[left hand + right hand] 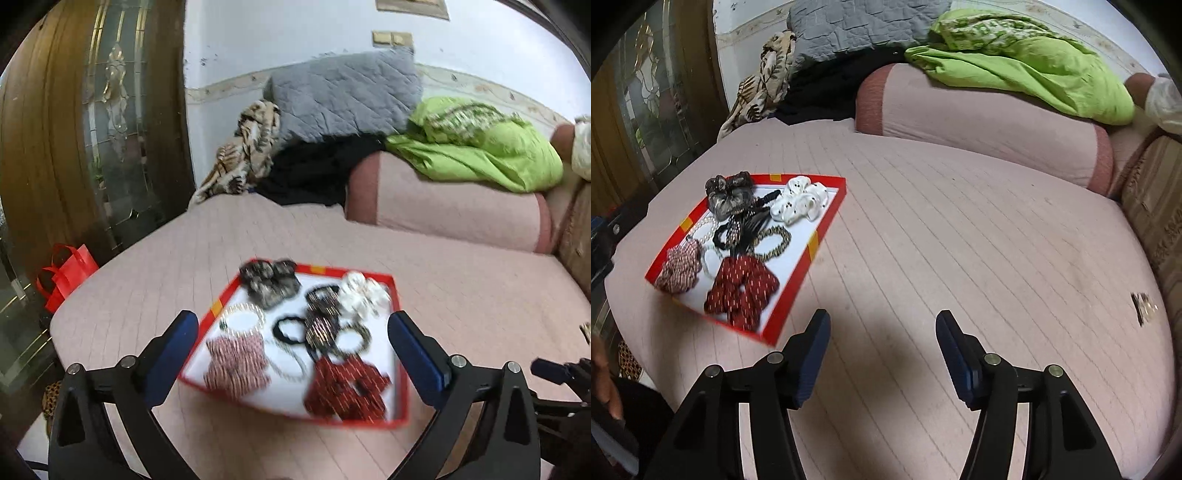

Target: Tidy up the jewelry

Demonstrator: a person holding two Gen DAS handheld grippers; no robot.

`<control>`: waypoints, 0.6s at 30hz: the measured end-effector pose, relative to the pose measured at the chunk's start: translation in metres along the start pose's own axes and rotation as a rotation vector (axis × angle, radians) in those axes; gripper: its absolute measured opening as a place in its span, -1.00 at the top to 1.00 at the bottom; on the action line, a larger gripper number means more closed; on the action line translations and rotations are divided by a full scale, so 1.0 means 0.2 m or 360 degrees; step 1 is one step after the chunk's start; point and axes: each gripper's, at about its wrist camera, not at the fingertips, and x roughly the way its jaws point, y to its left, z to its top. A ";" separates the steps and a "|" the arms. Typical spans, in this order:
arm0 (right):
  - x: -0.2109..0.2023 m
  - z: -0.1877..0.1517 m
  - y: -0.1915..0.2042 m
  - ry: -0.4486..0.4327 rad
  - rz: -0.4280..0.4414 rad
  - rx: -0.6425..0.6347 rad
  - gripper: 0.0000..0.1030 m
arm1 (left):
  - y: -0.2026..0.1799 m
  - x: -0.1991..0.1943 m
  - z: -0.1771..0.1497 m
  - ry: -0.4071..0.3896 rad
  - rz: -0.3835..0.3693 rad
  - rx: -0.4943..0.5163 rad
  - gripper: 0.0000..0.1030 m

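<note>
Blue-padded fingers of the right gripper (882,354) are seen nearest the lens, parted to a middling width with nothing between them, only bare pink bedspread (942,229) beneath. The one piece not yet gathered appears to be a small gold-and-dark trinket (1144,307), lying alone on the spread far off to the right of these fingers and somewhat ahead, close to the edge by the patterned cushion (1152,192). Its shape is blurred; it seems slightly longer than wide, with the long axis running roughly up and down in this view, though that cannot be told for certain.

From the left wrist view the same trinket (585,332) is glimpsed at the extreme right margin, well apart from the left gripper (291,339), whose fingers are spread wide and empty over the red tray (221,299). In the tray are laid a dark red scrunchie (347,387), a pink checked scrunchie (236,365), a white scrunchie (364,295), a grey-brown scrunchie (269,280), a pearl bracelet (243,319) and a black hair tie (286,330), crowded together.

The right gripper is judged the nearer to the stray piece, so a sweep to the right is called for, with the wrist perhaps turned so that the pads close across the short side. The tray lies well to the left of that hand.
</note>
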 end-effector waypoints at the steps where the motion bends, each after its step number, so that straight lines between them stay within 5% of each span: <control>1: -0.02 -0.03 -0.01 -0.0002 0.0001 0.0014 -0.28 | -0.03 -0.03 -0.01 0.0012 0.0005 0.0007 -0.98; 18: -0.23 -0.21 -0.17 -0.0095 -0.0106 0.0099 -0.38 | -0.28 -0.28 -0.11 0.0181 -0.0083 0.0077 -0.98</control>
